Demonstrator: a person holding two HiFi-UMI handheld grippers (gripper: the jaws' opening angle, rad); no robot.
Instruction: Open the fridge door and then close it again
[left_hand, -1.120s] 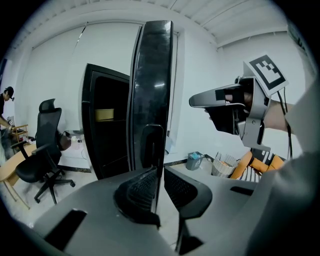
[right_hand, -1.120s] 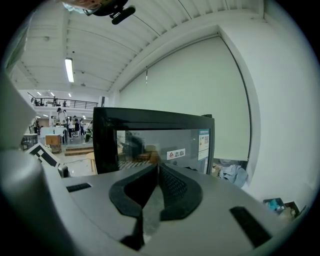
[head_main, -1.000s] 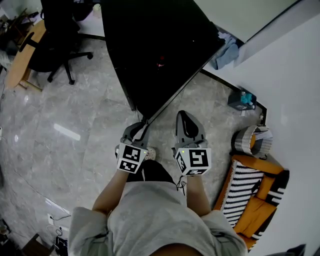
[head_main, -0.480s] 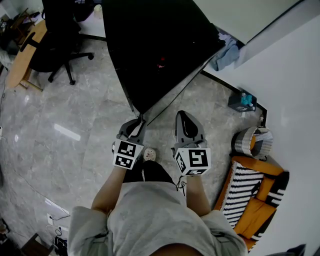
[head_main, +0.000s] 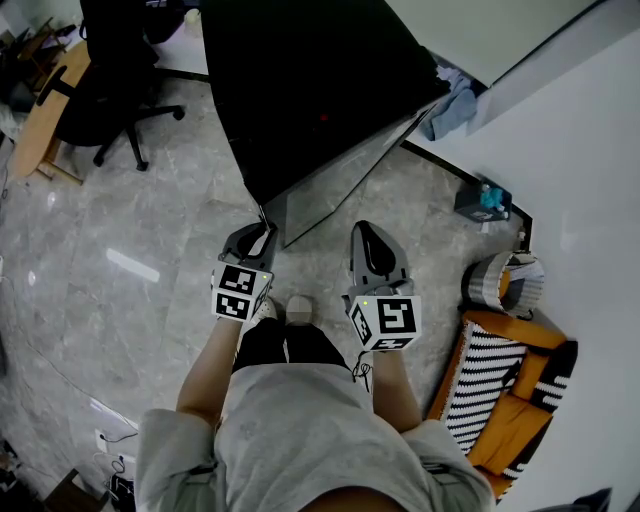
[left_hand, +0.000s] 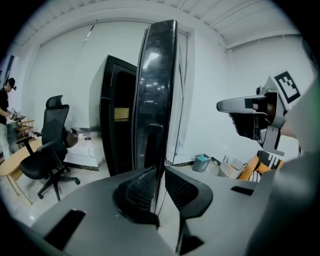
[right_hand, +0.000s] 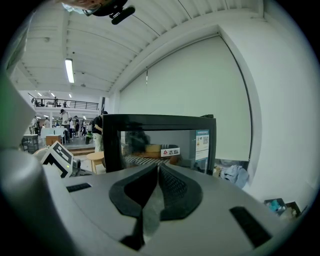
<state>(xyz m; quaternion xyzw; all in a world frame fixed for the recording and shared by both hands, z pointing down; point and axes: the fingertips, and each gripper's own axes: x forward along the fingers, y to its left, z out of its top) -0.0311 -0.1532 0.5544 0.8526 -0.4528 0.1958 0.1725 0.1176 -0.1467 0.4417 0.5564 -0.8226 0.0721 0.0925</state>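
Your left gripper: fingers just easing apart, straddling the fridge door edge (loose, not clamped); tighten before swinging it wider. Your right gripper: fingers together, empty.

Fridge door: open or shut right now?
Open, partly: in the left gripper view the fridge door stands edge-on, swung clear of the black cabinet behind it.

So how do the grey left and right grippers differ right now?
Left gripper straddles the edge of the glossy black fridge door, jaws just opening; right gripper holds nothing, jaws together. Left sits at the door; right hangs clear of it. Both carry marker cubes.
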